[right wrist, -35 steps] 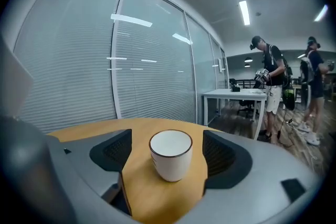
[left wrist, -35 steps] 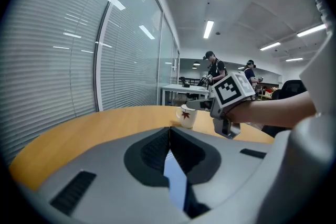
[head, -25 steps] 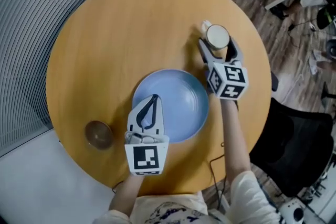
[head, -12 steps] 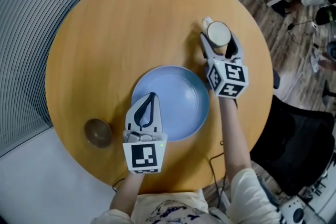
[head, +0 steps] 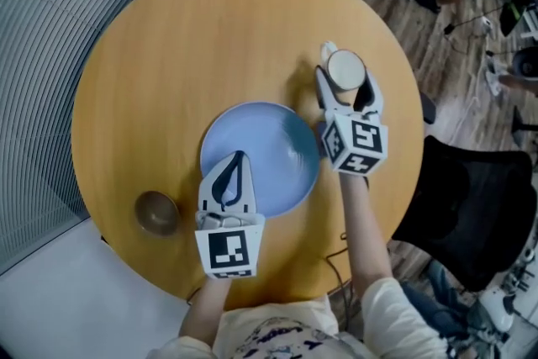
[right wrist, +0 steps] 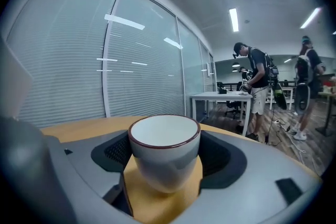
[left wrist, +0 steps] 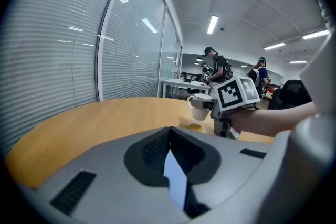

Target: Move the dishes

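Near rim of the blue plate point(head: 269, 139) is buried under the left gripper point(head: 237, 157), and from that gripper's own view it's just a thin blue sliver; the jaws of the right gripper point(head: 346, 87) cover the sides of the cup point(head: 345, 65), and the brown bowl point(head: 157, 213) is too small to see inside

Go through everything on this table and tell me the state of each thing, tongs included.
Blue plate: empty, gripped at its near rim.
Cup: upright, empty, lifted off the table.
Brown bowl: upright on the table, untouched.
Left tongs: shut on the plate's rim.
Right tongs: shut on the cup.
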Tool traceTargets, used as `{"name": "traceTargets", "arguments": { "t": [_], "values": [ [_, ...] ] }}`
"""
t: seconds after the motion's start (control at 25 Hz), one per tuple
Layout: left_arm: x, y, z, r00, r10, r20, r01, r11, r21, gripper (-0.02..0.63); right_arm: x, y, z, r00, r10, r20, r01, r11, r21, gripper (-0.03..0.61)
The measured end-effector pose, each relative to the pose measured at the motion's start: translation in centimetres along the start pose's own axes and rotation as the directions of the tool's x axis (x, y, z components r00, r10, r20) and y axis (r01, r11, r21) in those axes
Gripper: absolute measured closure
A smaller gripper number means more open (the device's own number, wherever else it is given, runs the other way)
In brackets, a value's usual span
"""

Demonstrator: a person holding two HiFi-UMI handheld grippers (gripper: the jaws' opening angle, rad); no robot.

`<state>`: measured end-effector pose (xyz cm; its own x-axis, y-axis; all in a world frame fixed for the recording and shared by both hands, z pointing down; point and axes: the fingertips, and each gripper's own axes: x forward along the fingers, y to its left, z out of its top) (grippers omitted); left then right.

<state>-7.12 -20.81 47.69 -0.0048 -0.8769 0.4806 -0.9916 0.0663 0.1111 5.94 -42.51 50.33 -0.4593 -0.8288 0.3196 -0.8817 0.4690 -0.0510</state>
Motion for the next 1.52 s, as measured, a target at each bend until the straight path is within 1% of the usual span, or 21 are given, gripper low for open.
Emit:
{"name": "traceTargets", "arguments": {
  "t": [0.28,0.48,0.6,0.68,0.92,1.0,1.12,1.28,1.44,1.52],
  "values": [
    [-1.6,-0.4,-0.8,1.000,-0.023,-0.010,0.023,1.000,-0.007,0.609,-3.0,-0.8,-2.1,0.994,-0.110,-0.028,0.110,0.994,-0.014,0.196],
    [-2.5,-0.3,-1.4,0.999,-0.034,-0.009,0.034,0.999,0.000,0.609,-3.9,-0.9,-3.5,0.987,-0.156,-0.045,0.155,0.988,-0.025,0.196],
    [-3.1,-0.1,-1.7,0.999,-0.031,-0.016,0.031,1.000,-0.008,0.609,-4.1,-1.0,-4.2,0.979,-0.194,-0.065,0.191,0.980,-0.050,0.196],
    [-3.4,0.0,-1.7,0.999,-0.027,-0.022,0.027,1.000,-0.014,0.609,-4.2,-1.1,-4.4,0.976,-0.207,-0.068,0.205,0.978,-0.042,0.196],
    [-4.0,0.2,-2.1,0.999,-0.018,-0.032,0.017,1.000,-0.023,0.609,-4.0,-1.3,-4.6,0.977,-0.205,-0.067,0.204,0.979,-0.021,0.195],
    [-4.2,0.1,-2.3,0.999,-0.017,-0.031,0.017,0.999,-0.028,0.609,-3.9,-1.4,-5.3,0.975,-0.200,-0.097,0.199,0.980,-0.020,0.195],
    [-4.7,0.3,-2.3,1.000,-0.015,-0.026,0.015,0.999,-0.032,0.609,-4.1,-1.1,-6.0,0.978,-0.162,-0.130,0.163,0.987,0.001,0.195],
    [-5.3,1.6,-1.8,1.000,0.003,-0.009,-0.003,1.000,-0.018,0.609,-5.2,-1.0,-5.3,0.981,-0.164,-0.103,0.165,0.986,0.004,0.195],
    [-6.1,2.4,-1.0,1.000,0.023,-0.004,-0.024,0.999,-0.036,0.609,-7.7,-0.2,-3.8,0.984,-0.155,-0.088,0.155,0.988,-0.011,0.195],
    [-6.6,2.9,-0.5,1.000,0.024,0.008,-0.024,1.000,-0.017,0.609,-9.1,0.2,-3.1,0.986,-0.153,-0.072,0.152,0.988,-0.019,0.195]
  ]
}}
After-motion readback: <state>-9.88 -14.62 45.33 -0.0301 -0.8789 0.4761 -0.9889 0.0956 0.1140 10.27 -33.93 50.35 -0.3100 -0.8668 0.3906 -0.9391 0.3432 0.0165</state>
